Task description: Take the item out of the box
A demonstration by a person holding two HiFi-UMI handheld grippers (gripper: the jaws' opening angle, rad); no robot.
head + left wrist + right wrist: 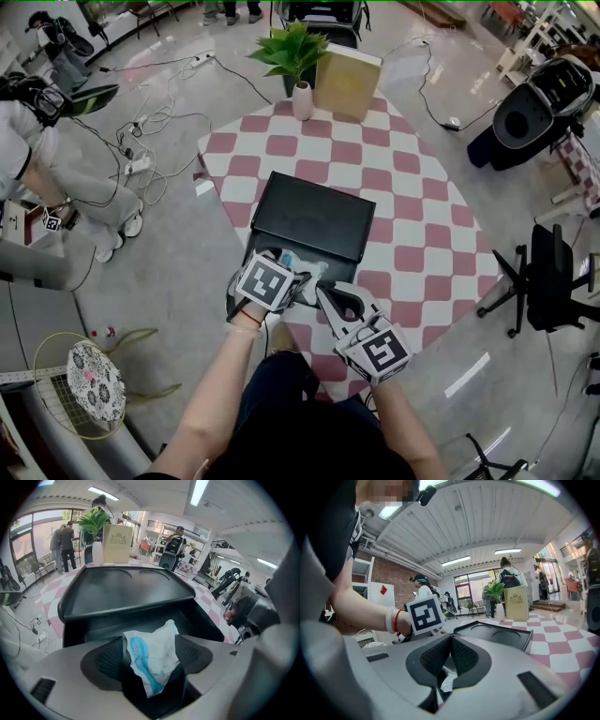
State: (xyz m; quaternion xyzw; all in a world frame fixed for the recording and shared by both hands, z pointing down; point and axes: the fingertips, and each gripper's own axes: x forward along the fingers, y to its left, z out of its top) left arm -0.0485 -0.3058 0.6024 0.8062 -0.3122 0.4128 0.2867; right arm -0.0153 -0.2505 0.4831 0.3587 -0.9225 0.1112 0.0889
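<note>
The crumpled white-and-blue plastic packet is lying in the open black plastic box, betw. the pads of the left tool, which is being held wide w/o pressing. It is being judged light, soft, slippery & crushable, so the bunched middle is being favoured for the pinch. The right tool is being held closed alongside. The pink-and-white chequered worktop is being ringed by loose cables & a black office chair on a glossy floor.

Matt black plastic box, crinkly glossy plastic packet, smooth checked tablecloth
</note>
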